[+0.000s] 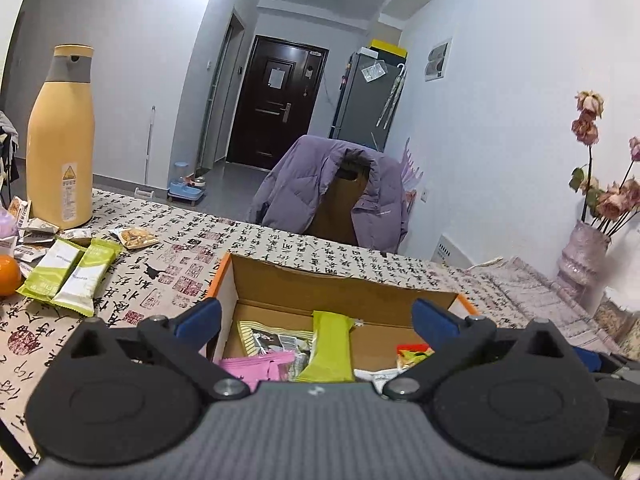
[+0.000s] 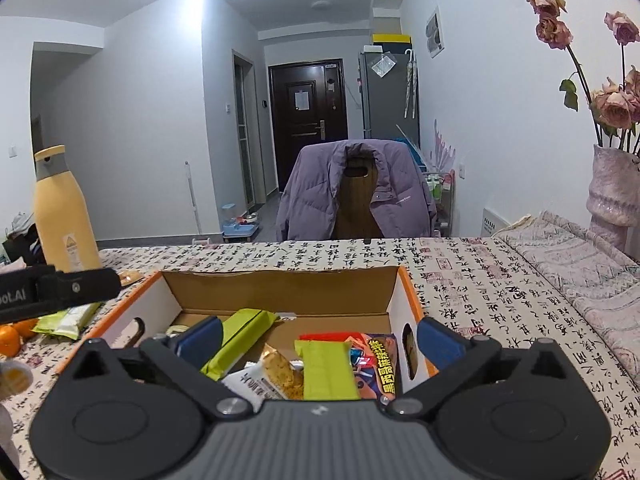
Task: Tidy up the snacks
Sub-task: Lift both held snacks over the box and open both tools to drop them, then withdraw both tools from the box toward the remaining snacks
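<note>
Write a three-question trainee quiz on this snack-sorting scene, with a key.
1. True or false: both the left gripper and the right gripper are open and hold nothing.
2. Which lies on the tablecloth outside the cardboard box? A) pink packet B) pair of green-and-white packets C) purple-orange packet
3. Fill in: the tall container left of the loose snacks is a ____ thermos.

Key: 1 true; 2 B; 3 yellow.
</note>
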Demonstrator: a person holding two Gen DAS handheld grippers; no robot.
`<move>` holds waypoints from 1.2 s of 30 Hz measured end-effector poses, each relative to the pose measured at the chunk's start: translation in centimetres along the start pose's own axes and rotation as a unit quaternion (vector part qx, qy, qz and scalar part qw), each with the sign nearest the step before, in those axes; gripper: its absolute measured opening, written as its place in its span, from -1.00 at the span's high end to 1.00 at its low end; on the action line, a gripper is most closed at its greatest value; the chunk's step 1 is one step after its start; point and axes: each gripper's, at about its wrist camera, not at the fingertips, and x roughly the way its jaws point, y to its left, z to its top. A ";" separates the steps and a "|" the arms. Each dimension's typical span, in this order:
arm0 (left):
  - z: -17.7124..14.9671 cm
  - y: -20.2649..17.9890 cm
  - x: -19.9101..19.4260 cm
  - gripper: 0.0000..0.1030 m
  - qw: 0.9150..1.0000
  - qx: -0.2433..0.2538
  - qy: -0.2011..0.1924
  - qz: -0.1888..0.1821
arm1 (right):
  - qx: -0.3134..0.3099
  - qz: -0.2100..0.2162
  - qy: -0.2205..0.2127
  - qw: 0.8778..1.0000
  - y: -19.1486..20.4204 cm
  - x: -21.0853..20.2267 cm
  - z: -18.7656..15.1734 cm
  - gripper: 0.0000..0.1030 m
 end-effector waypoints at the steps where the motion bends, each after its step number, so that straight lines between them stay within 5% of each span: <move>1: 0.1 -0.1 -0.4 -1.00 1.000 0.001 -0.001 -0.001 | -0.003 0.000 0.000 1.000 0.0 -0.3 0.0 -1.00; 16: -2.4 1.0 -6.1 -1.00 1.000 0.022 0.006 0.006 | -0.014 0.008 0.014 1.000 0.5 -5.9 -2.6 -1.00; 36: -10.1 3.9 -10.3 -1.00 0.997 0.043 0.070 0.007 | -0.028 0.013 0.085 0.996 1.1 -9.8 -10.5 -1.00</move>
